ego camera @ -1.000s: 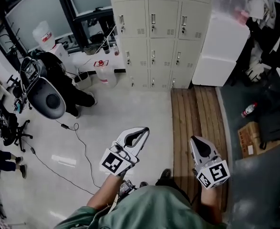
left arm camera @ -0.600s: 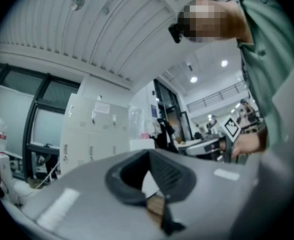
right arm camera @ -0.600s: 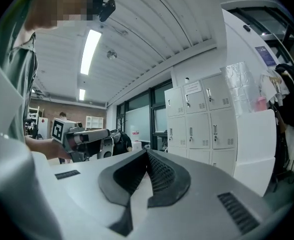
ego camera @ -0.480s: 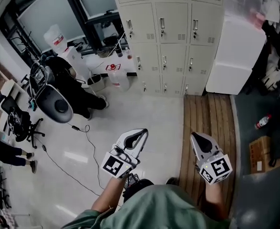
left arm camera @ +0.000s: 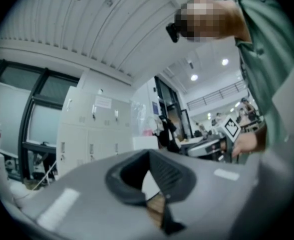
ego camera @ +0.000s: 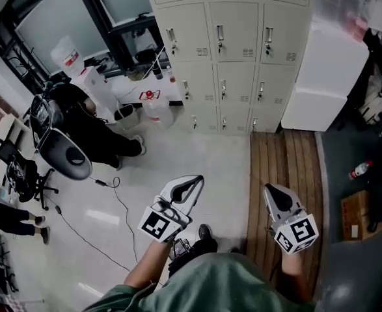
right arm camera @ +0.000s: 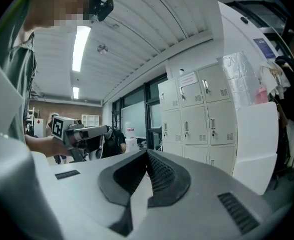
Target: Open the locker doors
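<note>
Standing well short of the locker doors, all shut at the far side of the floor, the left gripper and right gripper each had jaws pressed together on nothing.

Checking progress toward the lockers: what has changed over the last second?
The person has walked closer: the lockers look larger and sit lower in the head view. Nothing was taken hold of or let go. The left gripper and right gripper stay shut and empty, held out front, and the lockers stay closed.
</note>
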`<state>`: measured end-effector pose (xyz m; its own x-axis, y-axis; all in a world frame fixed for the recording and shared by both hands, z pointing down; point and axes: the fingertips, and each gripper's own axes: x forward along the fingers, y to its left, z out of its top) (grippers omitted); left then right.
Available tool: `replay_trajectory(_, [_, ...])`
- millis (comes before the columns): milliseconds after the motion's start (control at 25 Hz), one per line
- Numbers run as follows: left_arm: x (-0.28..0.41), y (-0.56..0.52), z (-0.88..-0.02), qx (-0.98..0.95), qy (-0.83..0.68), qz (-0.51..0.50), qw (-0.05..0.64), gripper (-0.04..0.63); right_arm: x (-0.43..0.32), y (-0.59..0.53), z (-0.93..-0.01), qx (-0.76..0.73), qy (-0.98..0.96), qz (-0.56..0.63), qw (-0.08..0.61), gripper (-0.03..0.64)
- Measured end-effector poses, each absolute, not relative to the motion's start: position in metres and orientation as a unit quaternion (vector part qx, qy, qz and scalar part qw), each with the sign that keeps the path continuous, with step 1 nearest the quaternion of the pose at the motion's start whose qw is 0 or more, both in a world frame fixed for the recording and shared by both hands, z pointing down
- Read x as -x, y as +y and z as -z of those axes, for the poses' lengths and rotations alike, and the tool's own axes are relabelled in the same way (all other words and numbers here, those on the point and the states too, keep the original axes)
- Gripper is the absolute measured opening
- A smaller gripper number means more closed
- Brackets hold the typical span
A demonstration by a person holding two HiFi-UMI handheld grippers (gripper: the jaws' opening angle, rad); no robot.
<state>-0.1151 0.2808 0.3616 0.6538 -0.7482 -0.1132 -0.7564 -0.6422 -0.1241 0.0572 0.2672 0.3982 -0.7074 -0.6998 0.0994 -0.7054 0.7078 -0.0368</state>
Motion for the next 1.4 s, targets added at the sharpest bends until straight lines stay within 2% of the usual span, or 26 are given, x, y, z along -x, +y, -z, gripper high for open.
replay_trajectory(600, [0.166, 0.153, -0.348, 0.934, 0.341, -0.091, 0.061, 0.0, 0.017, 0.167, -0.38, -0.434, -0.898, -0.027, 0.065, 0.003])
replay_trajectory(1000, [0.17, 0.084, -0.362, 0.928, 0.36, -0.083, 0.039, 0.0, 0.013, 0.083, -0.391, -0.427, -0.901, -0.039, 0.073, 0.003])
replay_trajectory(1400, [0.134, -0.004, -0.341, 0.916, 0.391, -0.064, 0.067, 0.0, -0.019, -0.019, -0.376, -0.387, -0.92, -0.028, 0.05, 0.003])
